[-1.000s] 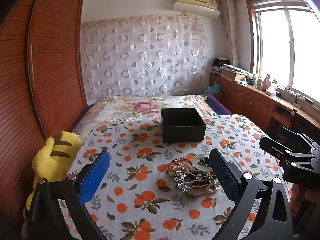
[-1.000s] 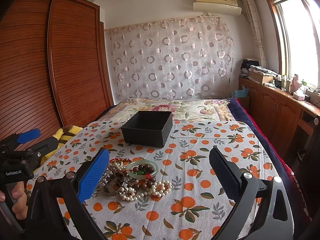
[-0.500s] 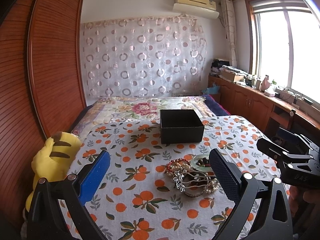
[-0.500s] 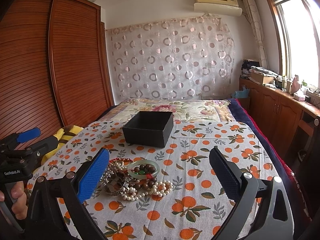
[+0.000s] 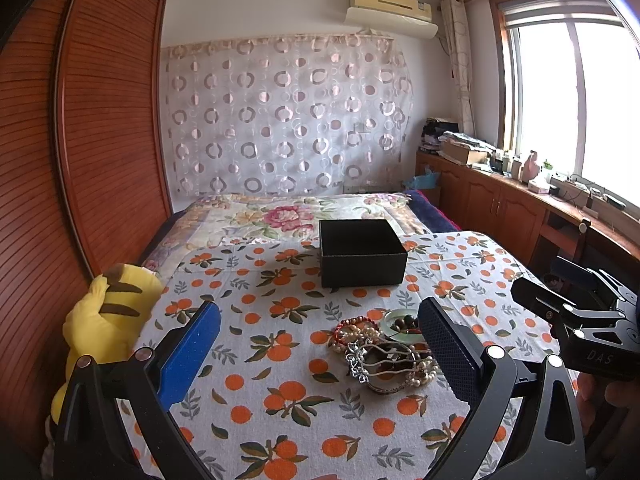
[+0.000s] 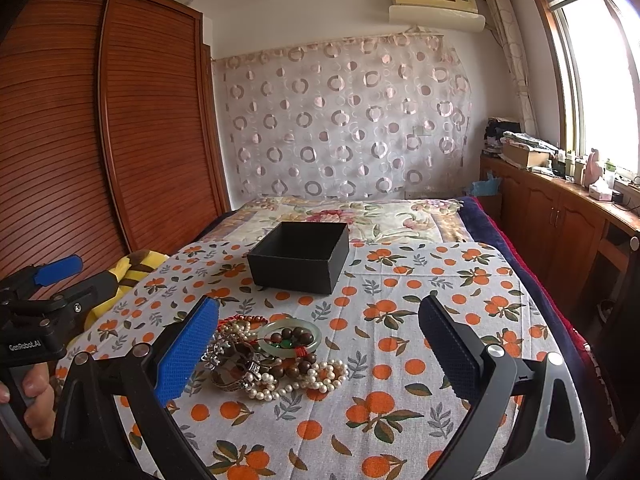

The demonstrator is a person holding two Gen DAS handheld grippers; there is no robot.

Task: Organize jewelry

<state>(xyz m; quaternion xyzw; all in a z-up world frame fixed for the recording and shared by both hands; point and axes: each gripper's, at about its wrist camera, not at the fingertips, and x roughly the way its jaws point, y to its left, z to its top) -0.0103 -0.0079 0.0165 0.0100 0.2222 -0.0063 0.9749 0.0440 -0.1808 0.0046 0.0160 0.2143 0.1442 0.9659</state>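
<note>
Jewelry pile (image 6: 272, 354) sits in a tangled heap on the orange-print cloth (image 6: 400, 396) covering the bed, a bit toward the near side. You can make out a pale green bangle (image 6: 289, 338) with dark wooden beads (image 6: 294, 336) lying inside it, a pearl strand (image 6: 296, 380) snaking along the front edge, a red cord bracelet (image 5: 352, 325) at the back, and a silvery filigree cuff (image 5: 380, 362). Everything's overlapping, so hard to count separate pieces.

Behind the pile, near but not touching, is an open black box (image 6: 298, 256), lid off. From these angles I can't see the bottom of it.

Left gripper (image 5: 320, 346) hovers above the cloth with its fingers spread wide, nothing between them. The pile shows up just inside its right finger (image 5: 448, 344), but it's lower down on the cloth, not in contact as far as I can tell. Right gripper (image 6: 318, 346) is also spread wide and holding nothing; the pile sits next to its blue left pad (image 6: 186, 350), partly hidden behind it.

Each gripper pokes into the edge of the other's view, both off to the sides of the pile.

Yellow striped plush toy (image 5: 106, 316) is wedged at the left edge of the bed against the wooden wardrobe (image 5: 100, 120).
</note>
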